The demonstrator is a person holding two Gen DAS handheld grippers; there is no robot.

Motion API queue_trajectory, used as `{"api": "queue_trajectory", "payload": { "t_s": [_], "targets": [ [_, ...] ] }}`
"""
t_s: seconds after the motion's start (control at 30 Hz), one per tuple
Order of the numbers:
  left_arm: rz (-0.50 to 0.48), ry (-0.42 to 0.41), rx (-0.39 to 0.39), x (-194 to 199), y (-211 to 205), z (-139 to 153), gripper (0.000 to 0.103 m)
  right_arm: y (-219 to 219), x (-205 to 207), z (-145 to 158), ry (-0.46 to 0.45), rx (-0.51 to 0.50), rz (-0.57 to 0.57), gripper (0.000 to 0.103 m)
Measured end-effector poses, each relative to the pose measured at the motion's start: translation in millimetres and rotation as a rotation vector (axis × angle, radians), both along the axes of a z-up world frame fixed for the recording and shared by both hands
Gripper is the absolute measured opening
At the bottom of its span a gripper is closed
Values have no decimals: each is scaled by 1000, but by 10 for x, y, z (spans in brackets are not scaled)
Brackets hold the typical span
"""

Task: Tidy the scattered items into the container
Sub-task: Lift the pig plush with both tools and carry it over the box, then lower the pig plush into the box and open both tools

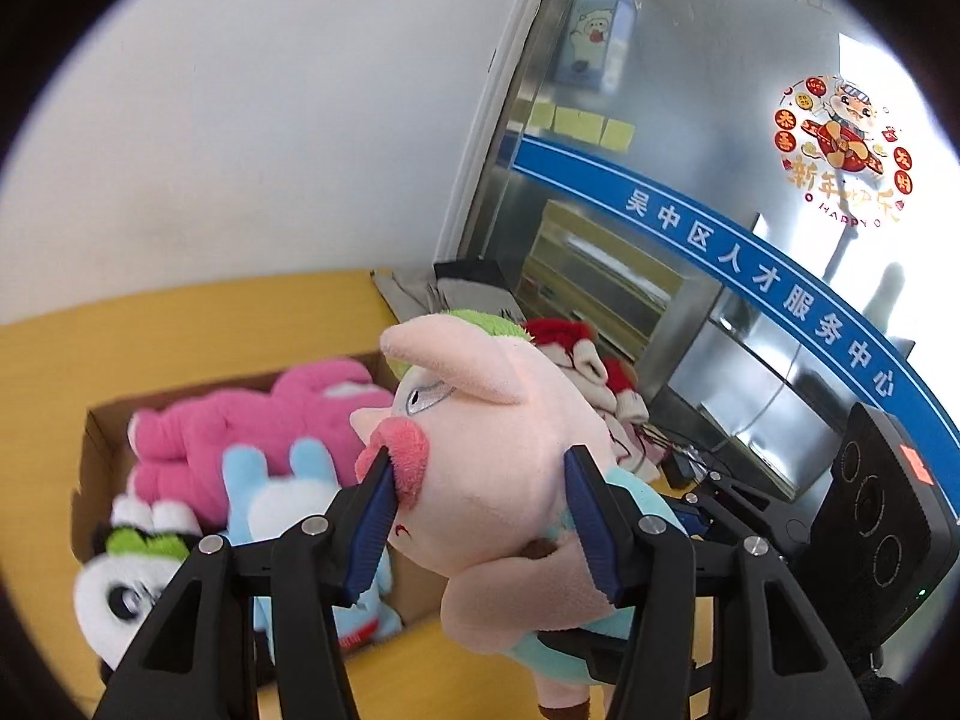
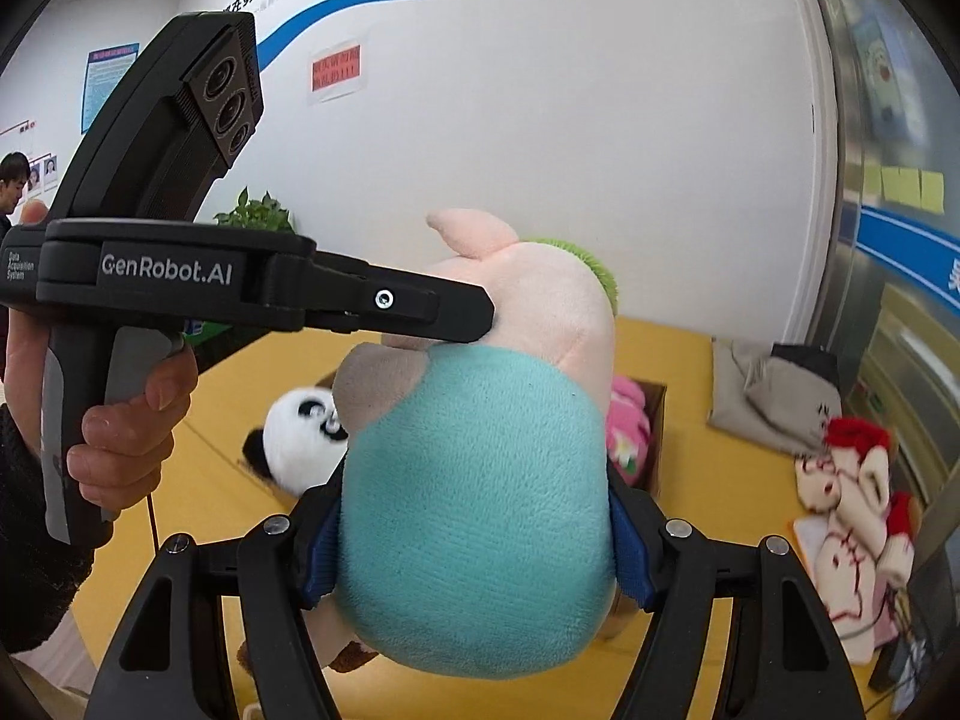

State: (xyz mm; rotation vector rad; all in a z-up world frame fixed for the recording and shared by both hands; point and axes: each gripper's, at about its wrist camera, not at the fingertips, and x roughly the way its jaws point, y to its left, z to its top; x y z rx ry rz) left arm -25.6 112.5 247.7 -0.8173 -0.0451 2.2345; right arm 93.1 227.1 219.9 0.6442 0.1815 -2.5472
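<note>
A pink pig plush point(image 1: 492, 408) with a teal body point(image 2: 480, 480) and green hair hangs above the yellow table, held by both grippers. My left gripper point(image 1: 480, 462) is shut on its head, the blue pads pressing the snout and the cheek. My right gripper point(image 2: 474, 510) is shut on the teal body. In the right wrist view the left gripper point(image 2: 480, 318) shows from the side, held by a hand point(image 2: 126, 420). Beyond it lies an open cardboard box point(image 1: 90, 450) holding a pink plush point(image 1: 240, 420), a blue plush point(image 1: 282, 492) and a panda point(image 1: 120, 588).
A red and white doll point(image 2: 852, 480) lies on the yellow table point(image 2: 720, 480) at the right, near cables and a glass door point(image 1: 720, 120). A grey cloth bag point(image 2: 774, 396) sits against the wall. A potted plant point(image 2: 258, 216) and a person point(image 2: 12, 180) are far left.
</note>
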Motion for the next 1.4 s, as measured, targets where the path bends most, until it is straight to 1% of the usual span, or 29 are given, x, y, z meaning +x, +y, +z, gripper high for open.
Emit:
{"api": "queue_trajectory", "payload": {
  "t_s": [0.07,0.13,0.23,0.3,0.37,0.47,0.57,0.77,0.9,1.03,1.1,1.2,1.23,1.33,1.4],
  "targets": [
    [10,20,-25,-138,75,125,54,10,-175,118,4,-6,4,76],
    [22,24,-45,-322,162,191,54,25,-380,201,-2,-15,6,76],
    [35,-4,-46,-584,249,146,54,31,-712,242,-29,-19,-6,76],
    [35,-22,-46,-734,292,40,54,37,-897,196,-46,-16,-15,76],
    [44,-56,-44,-879,330,-127,54,44,-1046,89,-70,-19,-21,76],
    [54,-107,-57,-1047,398,-420,54,117,-1242,-174,-123,-57,-27,76],
    [55,-157,-102,-1165,508,-725,54,188,-1376,-478,-170,-73,-38,76],
    [57,-234,-145,-1298,598,-1195,54,290,-1485,-1031,-244,-82,-41,76],
    [55,-250,-172,-1306,683,-1391,54,345,-1509,-1283,-267,-84,-47,76],
    [38,-261,-202,-1260,745,-1537,54,408,-1513,-1486,-289,-66,-56,77],
    [25,-271,-221,-1222,784,-1617,54,411,-1463,-1539,-307,-55,-62,77],
    [16,-277,-255,-1168,833,-1739,56,390,-1411,-1676,-342,-12,-70,77],
    [18,-276,-260,-1157,831,-1777,58,385,-1387,-1706,-349,-6,-73,77],
    [34,-297,-229,-1164,782,-1867,64,432,-1403,-1763,-381,-31,-89,78],
    [38,-291,-238,-1156,793,-1869,66,423,-1381,-1760,-395,-27,-96,81]
  ]
}}
